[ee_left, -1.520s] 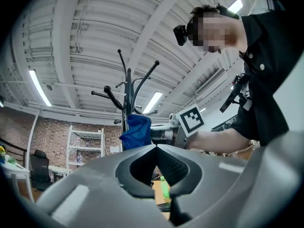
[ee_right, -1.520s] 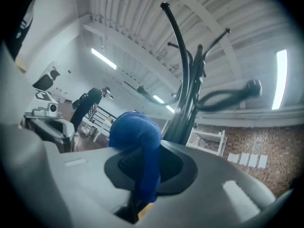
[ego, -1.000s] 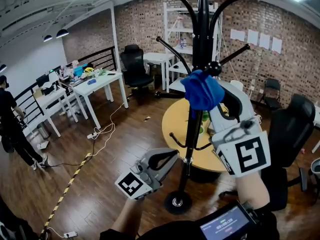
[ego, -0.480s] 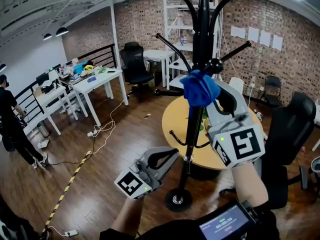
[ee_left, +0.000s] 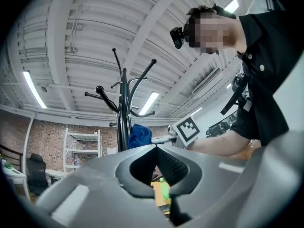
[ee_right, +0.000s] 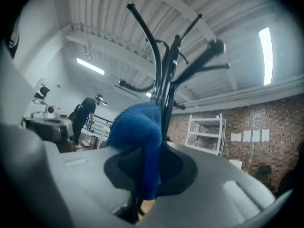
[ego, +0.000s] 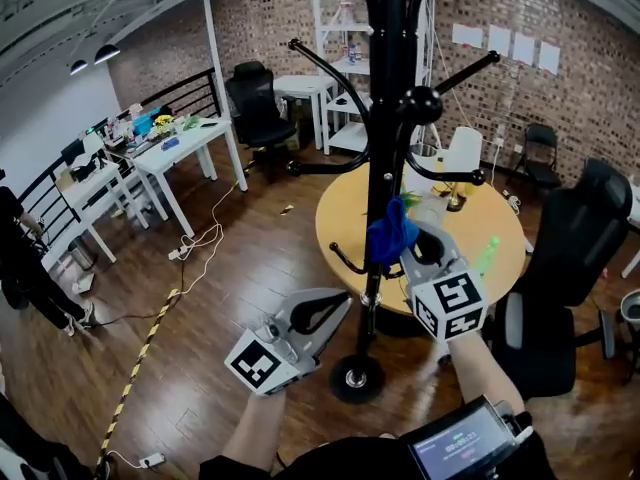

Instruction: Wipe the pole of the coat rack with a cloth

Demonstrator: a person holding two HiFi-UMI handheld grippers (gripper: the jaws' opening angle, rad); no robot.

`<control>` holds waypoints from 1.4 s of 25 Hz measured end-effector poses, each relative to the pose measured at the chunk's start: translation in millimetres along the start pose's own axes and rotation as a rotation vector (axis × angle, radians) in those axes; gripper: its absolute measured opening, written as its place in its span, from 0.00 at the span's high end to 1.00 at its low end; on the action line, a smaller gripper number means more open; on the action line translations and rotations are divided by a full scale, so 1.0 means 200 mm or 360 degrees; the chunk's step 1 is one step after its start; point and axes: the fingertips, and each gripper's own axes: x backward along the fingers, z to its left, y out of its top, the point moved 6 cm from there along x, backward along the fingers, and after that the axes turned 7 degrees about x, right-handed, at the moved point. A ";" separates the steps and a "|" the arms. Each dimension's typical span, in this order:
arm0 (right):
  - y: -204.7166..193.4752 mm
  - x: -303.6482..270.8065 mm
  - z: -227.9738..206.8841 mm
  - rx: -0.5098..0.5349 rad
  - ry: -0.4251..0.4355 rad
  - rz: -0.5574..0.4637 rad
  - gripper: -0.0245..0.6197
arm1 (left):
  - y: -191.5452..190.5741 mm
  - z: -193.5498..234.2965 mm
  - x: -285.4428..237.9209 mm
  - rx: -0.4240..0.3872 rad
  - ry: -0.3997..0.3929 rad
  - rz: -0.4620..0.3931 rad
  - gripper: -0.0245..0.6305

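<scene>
- Head view: the pole point(ego: 386, 118) of the coat rack stands upright straight ahead, and the blue cloth point(ego: 391, 233) is bunched against it about halfway down, just above the small lower hooks point(ego: 345, 265).
- The right gripper point(ego: 402, 250) has its jaws clamped on that cloth; the right gripper view shows a fold of cloth point(ee_right: 137, 132) pinched between them, with the pole rising just behind it.
- The left gripper point(ego: 338, 304) hangs lower, left of the pole and apart from it. Its jaws meet at the tips with nothing between them, as the left gripper view confirms.
- Progress, as a judgement: wiping looks under way at mid-height. The stretch from the cloth down to the round base point(ego: 357, 378) appears left to do. Nothing shows whether the upper pole is clean.
- Behind the pole is a round yellow table point(ego: 340, 223) with a green bottle point(ego: 487, 253) on it, and right of the pole sits a black office chair point(ego: 575, 258).
- The floor point(ego: 200, 348) is dark wood planking, with striped tape point(ego: 140, 353) running across it left of the pole.
- Farther left stand white desks point(ego: 185, 148); a brick wall point(ego: 600, 78) and white shelving point(ego: 340, 28) close the room behind.
</scene>
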 end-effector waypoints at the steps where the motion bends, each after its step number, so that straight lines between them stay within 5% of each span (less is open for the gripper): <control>1: -0.11 0.00 0.04 -0.0026 0.0036 0.0076 0.89 | -0.02 0.00 0.00 0.0016 -0.0002 0.0005 0.96; 9: -0.75 0.03 0.33 -0.0149 0.0366 0.0623 0.89 | -0.16 0.00 -0.01 0.0117 0.0013 0.0056 0.96; 16: -0.69 0.18 0.46 -0.0107 0.0697 0.0654 0.90 | -0.20 -0.01 0.00 0.0144 0.0029 0.0064 0.96; 20: -0.64 0.23 0.49 -0.0082 0.0755 0.0651 0.89 | -0.19 -0.01 0.01 0.0140 0.0049 0.0065 0.96; 23: -0.66 0.20 0.48 -0.0102 0.0739 0.0645 0.90 | -0.19 0.00 0.02 0.0130 0.0064 0.0065 0.96; 28: -0.74 0.08 0.42 -0.0016 0.0458 0.0614 0.89 | -0.19 -0.01 0.03 0.0114 0.0069 0.0072 0.96; 35: -0.35 0.03 0.31 0.0159 0.0229 0.0224 0.89 | -0.16 0.02 0.04 0.0055 0.0073 0.0112 0.96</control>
